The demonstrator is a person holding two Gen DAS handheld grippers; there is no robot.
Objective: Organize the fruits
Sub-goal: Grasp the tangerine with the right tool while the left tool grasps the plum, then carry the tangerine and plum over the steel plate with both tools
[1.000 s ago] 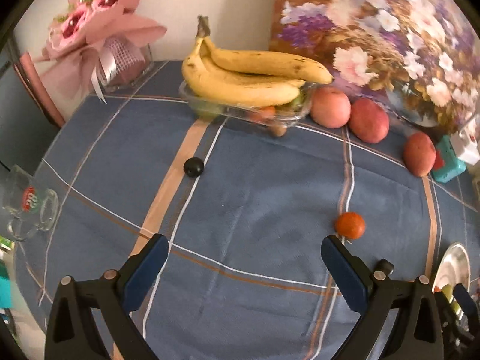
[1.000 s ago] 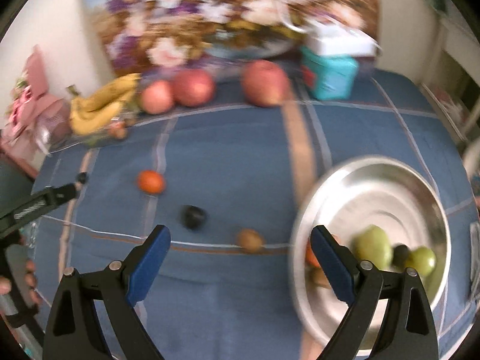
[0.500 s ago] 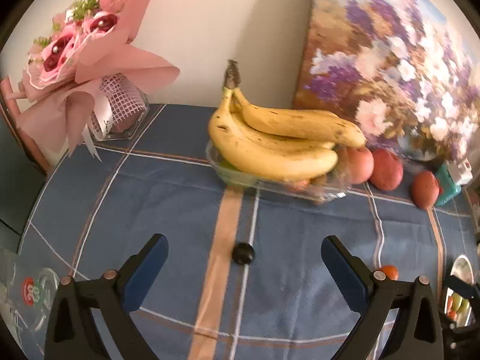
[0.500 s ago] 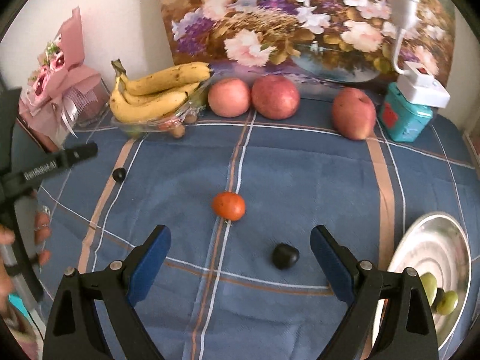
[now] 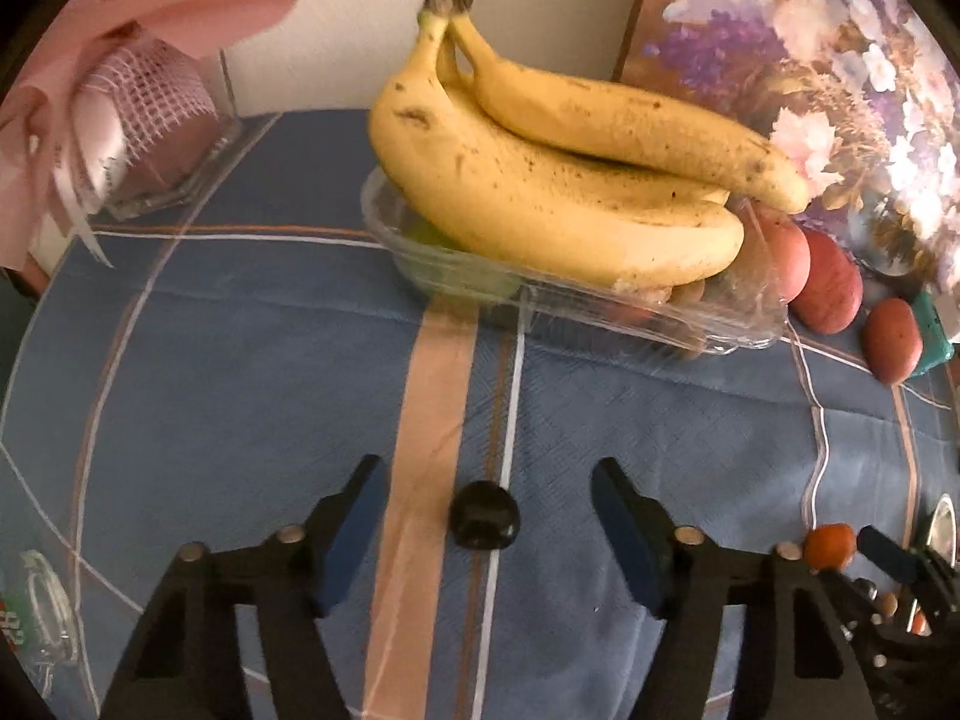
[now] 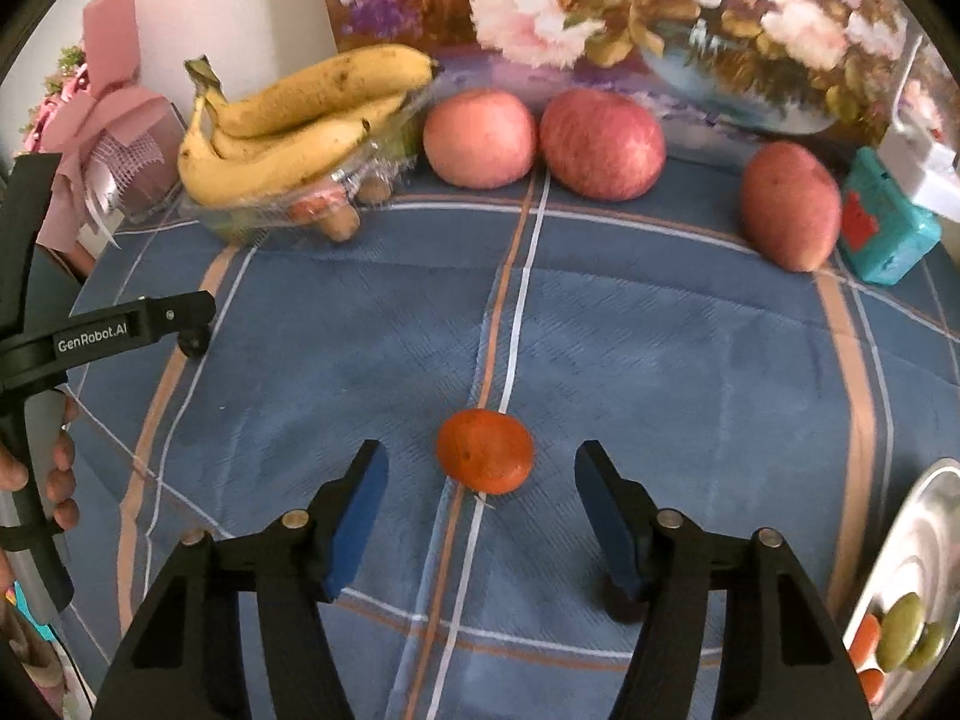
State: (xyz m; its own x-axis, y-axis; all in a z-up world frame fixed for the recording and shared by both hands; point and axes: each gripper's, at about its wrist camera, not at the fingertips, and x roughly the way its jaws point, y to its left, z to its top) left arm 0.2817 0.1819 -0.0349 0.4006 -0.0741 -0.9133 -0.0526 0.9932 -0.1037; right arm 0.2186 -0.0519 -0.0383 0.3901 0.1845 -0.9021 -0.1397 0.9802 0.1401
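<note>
A counter [image 6: 660,348] draped in a blue plaid cloth filled both views, with a flower painting [image 6: 630,12] propped along its far edge at the top of the frame. A bunch of bananas [image 5: 558,180] lay across a clear plastic tray [image 5: 600,306] in the upper middle of the left wrist view, and three red apples [image 6: 603,144] sat in a row below the painting. At the lower right edge, a steel bowl [image 6: 918,516] held small green and orange fruits. The left gripper [image 5: 483,513], its jaws just closing but not yet touching, straddled a small dark fruit [image 5: 483,515] on the cloth at lower centre. The right gripper [image 6: 480,483], likewise narrowing and clear of contact, bracketed a small orange fruit [image 6: 485,450] lying on the cloth at lower centre of its view.
</note>
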